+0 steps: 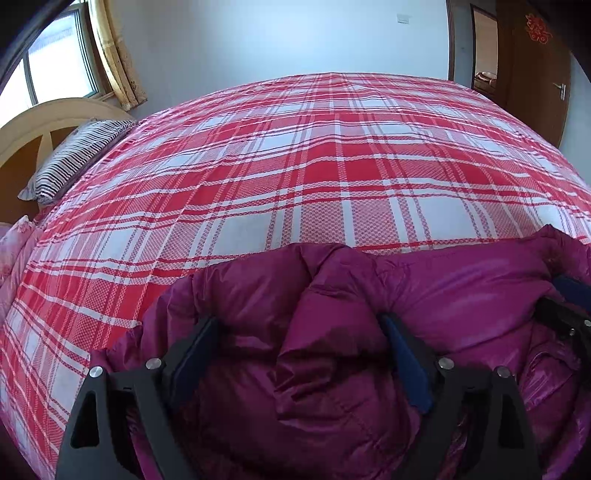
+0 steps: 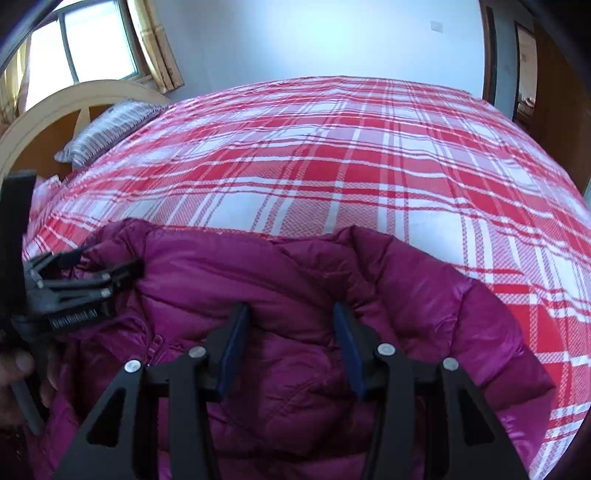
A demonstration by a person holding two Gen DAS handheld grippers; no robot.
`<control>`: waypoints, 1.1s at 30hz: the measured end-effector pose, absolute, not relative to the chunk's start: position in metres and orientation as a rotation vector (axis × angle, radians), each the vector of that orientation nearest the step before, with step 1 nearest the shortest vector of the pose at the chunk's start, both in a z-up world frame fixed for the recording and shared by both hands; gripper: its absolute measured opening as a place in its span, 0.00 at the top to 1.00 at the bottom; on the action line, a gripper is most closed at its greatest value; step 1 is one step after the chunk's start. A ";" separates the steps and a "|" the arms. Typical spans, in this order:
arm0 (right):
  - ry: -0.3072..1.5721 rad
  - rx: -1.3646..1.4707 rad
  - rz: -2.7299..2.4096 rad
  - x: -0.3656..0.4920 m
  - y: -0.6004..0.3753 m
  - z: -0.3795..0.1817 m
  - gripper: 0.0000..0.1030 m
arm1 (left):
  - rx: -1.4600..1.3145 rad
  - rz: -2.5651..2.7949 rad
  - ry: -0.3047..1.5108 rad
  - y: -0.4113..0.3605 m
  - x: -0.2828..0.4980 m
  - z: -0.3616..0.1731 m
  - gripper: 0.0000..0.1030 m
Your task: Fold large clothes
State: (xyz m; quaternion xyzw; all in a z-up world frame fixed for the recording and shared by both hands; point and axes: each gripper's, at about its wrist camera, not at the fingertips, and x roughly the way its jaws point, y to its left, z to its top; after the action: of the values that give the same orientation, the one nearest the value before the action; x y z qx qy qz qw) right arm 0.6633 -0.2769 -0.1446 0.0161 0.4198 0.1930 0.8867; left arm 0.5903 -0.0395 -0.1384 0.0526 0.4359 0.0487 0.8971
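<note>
Both tongs, left gripper point(image 1: 299, 347) and right gripper point(image 2: 290, 339), gape unclamped over the bunched magenta down jacket point(image 2: 295, 280); folding looks barely begun.

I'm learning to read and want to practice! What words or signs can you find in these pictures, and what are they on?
"GenRobot.ai", as far as it can be made out, partly blurred: white letters on the black body of the left gripper.
Red paper ornament on the brown door: maybe a character, too small to read.
White plate on the wall: no words to be seen.
Purple jacket: no label shows.
</note>
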 end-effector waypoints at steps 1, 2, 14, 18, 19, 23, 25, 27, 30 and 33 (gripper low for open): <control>0.873 0.031 0.398 0.663 -0.276 -0.145 0.51 | 0.109 0.103 0.902 -0.039 0.591 -0.139 0.12; 0.875 0.022 0.392 0.663 -0.274 -0.146 0.51 | 0.106 0.103 0.901 -0.038 0.592 -0.140 0.11; 0.885 -0.073 0.362 0.660 -0.264 -0.140 0.51 | 0.086 0.107 0.891 -0.034 0.592 -0.143 0.09; 0.815 0.054 0.390 0.648 -0.276 -0.111 0.51 | 0.079 0.106 0.887 -0.034 0.592 -0.144 0.09; 0.801 0.063 0.381 0.647 -0.276 -0.105 0.51 | 0.080 0.106 0.887 -0.034 0.592 -0.144 0.09; 0.825 0.024 0.361 0.656 -0.252 -0.099 0.51 | 0.079 0.105 0.887 -0.034 0.591 -0.144 0.09; 0.898 0.035 0.340 0.670 -0.245 -0.115 0.51 | 0.064 0.096 0.883 -0.032 0.590 -0.142 0.09; 0.958 0.044 0.308 0.680 -0.247 -0.138 0.57 | -0.015 0.057 0.863 -0.021 0.585 -0.134 0.09; 0.910 0.036 0.317 0.670 -0.250 -0.145 0.57 | -0.137 0.033 0.784 0.000 0.571 -0.114 0.09; 0.906 0.050 0.331 0.668 -0.254 -0.147 0.57 | -0.141 0.058 0.740 -0.001 0.566 -0.093 0.09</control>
State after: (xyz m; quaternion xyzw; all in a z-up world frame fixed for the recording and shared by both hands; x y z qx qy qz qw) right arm 0.6683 -0.2539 -0.1469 0.0240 0.4356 0.1593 0.8856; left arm 0.5661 -0.0011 -0.0930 -0.0690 0.3613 0.0285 0.9294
